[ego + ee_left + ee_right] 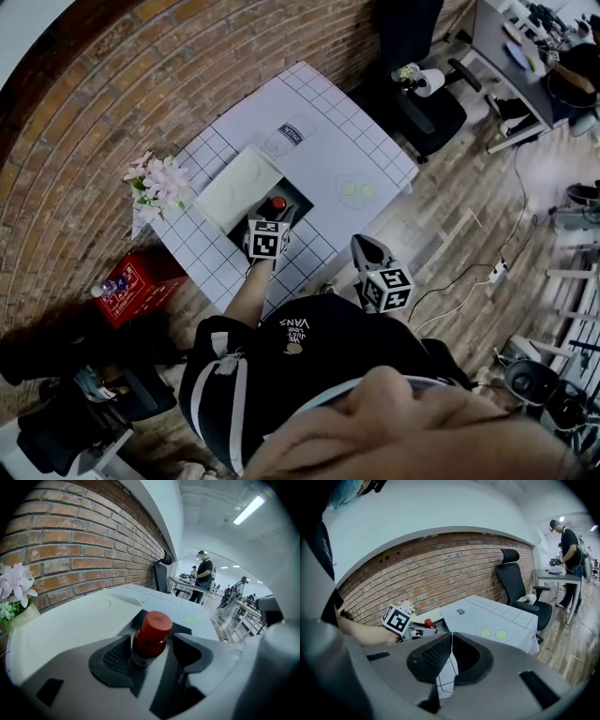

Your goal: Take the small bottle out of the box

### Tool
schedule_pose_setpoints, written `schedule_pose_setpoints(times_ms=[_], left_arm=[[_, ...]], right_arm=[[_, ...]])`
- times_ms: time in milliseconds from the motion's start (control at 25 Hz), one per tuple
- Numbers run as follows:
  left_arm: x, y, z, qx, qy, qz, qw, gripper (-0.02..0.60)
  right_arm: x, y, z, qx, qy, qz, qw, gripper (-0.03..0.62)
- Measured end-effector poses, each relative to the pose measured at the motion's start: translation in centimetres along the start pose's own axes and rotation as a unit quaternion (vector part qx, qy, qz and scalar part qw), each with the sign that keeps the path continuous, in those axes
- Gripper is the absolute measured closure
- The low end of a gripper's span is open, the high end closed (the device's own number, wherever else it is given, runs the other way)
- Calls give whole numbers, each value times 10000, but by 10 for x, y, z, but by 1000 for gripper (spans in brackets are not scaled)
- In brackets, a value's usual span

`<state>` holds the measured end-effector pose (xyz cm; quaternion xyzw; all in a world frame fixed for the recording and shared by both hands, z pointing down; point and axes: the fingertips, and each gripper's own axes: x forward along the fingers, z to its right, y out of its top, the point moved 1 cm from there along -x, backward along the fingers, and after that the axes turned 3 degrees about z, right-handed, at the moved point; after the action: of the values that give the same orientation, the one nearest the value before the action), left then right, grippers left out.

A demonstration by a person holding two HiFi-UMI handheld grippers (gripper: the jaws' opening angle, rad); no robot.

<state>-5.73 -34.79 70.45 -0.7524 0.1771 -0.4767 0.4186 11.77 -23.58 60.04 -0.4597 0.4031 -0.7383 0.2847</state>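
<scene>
Working at a table (356,141) draped in a white checked cloth, pushed up against a curved brick wall (84,550).

Finding the small bottle (152,631), red-capped, standing upright in the black box (302,199), right between the jaws of the left gripper (151,644). Holding those jaws wide apart, with the left pad close against the bottle and the right pad clear of it, so pinching nothing yet. Passing outward: the white lid (79,620) lying just to the left of that gripper, pink flowers (16,585) further left, pale green discs (349,188) on the cloth off to its right.

Risking, from here, a closure too high up, catching only the smooth cap and letting the bottle slip free on the lift. Risking also a lopsided squeeze, with one pad already so near, tipping the bottle against the box wall before the other pad is arriving. Possibly snagging the bottle's base on the box rim by lifting at a slant, and dragging the light box along the cloth.

Reaching forward with the left forearm (246,292), stretched low over the near table edge, and pointing the gripper down into the box. Holding the right gripper (451,635) back off the table's near corner, to the right of and behind the left one, jaws pressed together on nothing, aiming across the table.
</scene>
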Motion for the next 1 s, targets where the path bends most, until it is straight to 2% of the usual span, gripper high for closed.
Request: schedule_pose_setpoints(times_ms=[200,320,480,720,1000], left_arm=[[7,-3,-6,-54,37,-96,9999,310],[8,-1,-8,-56,100,-95,9999,342],[7,-1,-6,-15,116,-119,9999,345],[15,-11,-4,207,57,-115,9997,350],[-6,11,7,365,104,106,9992,351]], right_arm=[[-3,-5,4,50,-149,-58,9999,591],[-5,-6,9,102,-201,-63,9997,591],[-6,-5,10,137,-188,-51,9997,591],[-8,-3,11,131,-109,-12,9999,591],[-17,0,15,168,-35,60,9998,591]])
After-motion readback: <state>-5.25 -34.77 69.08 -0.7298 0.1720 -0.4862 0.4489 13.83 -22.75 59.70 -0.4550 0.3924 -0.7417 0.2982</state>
